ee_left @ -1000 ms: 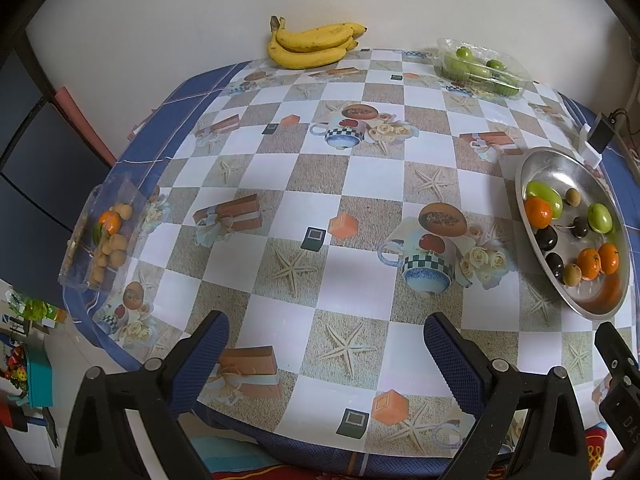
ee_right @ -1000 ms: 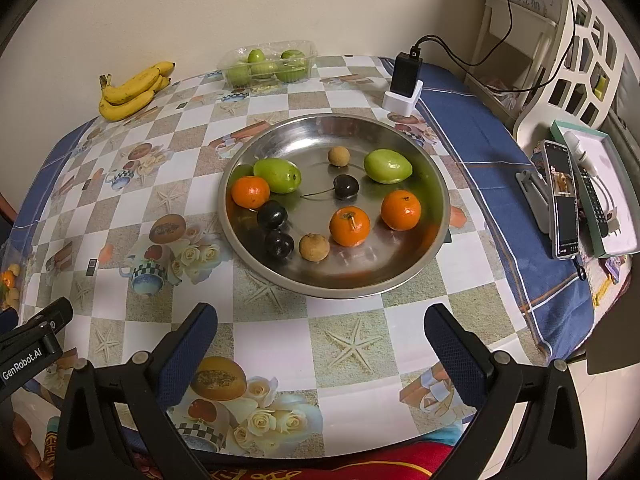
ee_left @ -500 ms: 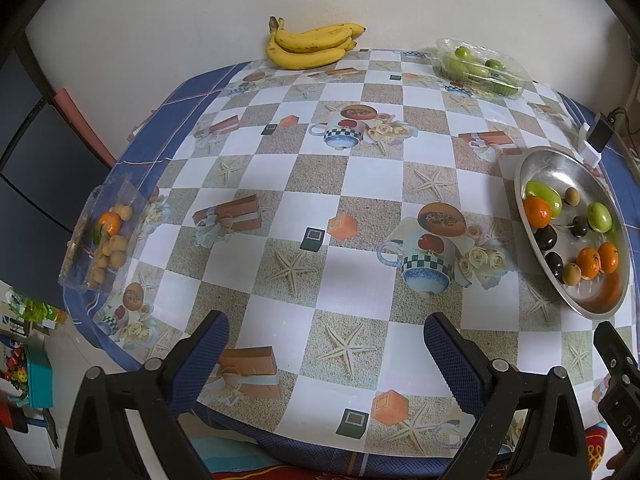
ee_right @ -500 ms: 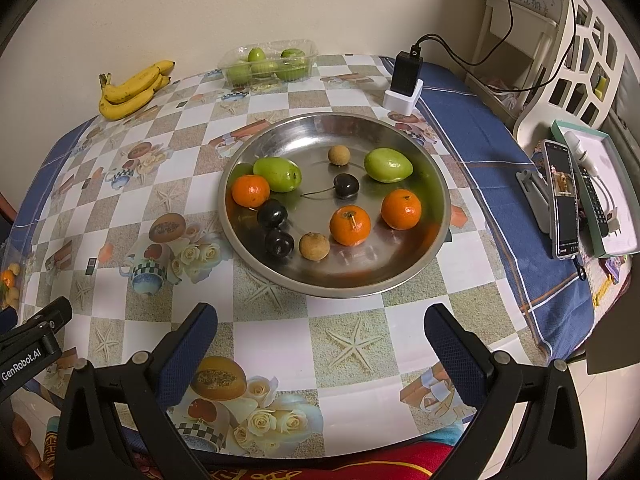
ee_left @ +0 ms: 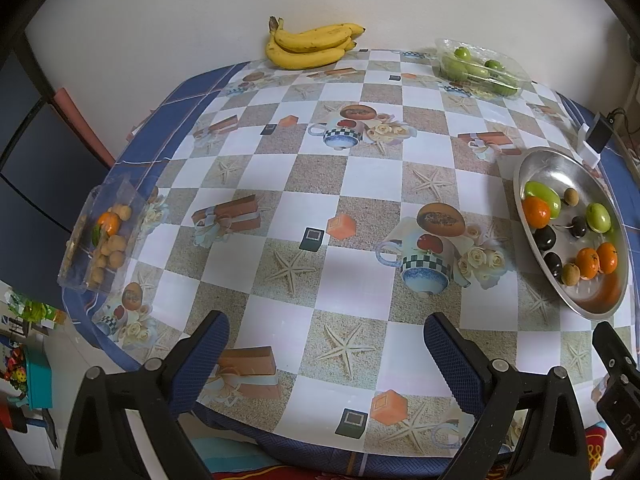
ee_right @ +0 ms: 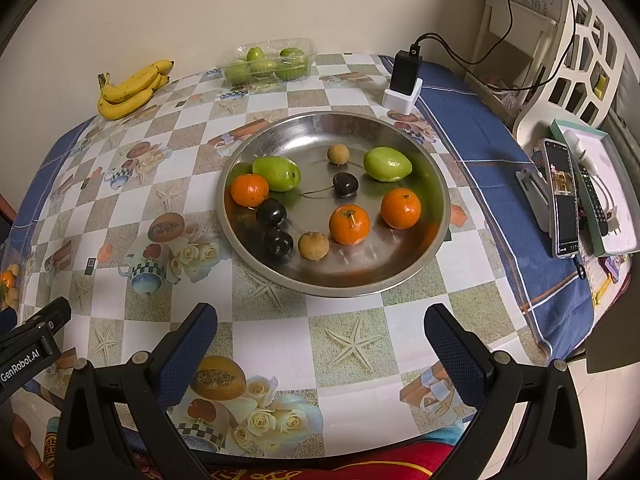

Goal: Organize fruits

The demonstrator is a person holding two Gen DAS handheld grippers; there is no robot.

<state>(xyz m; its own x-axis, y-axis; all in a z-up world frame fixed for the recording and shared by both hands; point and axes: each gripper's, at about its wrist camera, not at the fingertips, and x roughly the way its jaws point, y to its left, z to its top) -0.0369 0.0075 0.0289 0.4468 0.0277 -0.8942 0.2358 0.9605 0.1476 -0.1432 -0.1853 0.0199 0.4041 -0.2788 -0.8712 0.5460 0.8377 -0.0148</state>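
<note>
The left gripper is wide open and holds nothing, low over the table's near edge. The right gripper is wide open too, empty. The steel tray of fruit sits mid-frame, with bare tablecloth between. Bananas lie upper left.

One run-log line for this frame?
left gripper: open, empty | right gripper: open, empty | steel tray: holds mixed fruit | phase: pre-grasp

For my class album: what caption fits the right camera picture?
Open right gripper faces a steel tray of mixed fruit.
</note>
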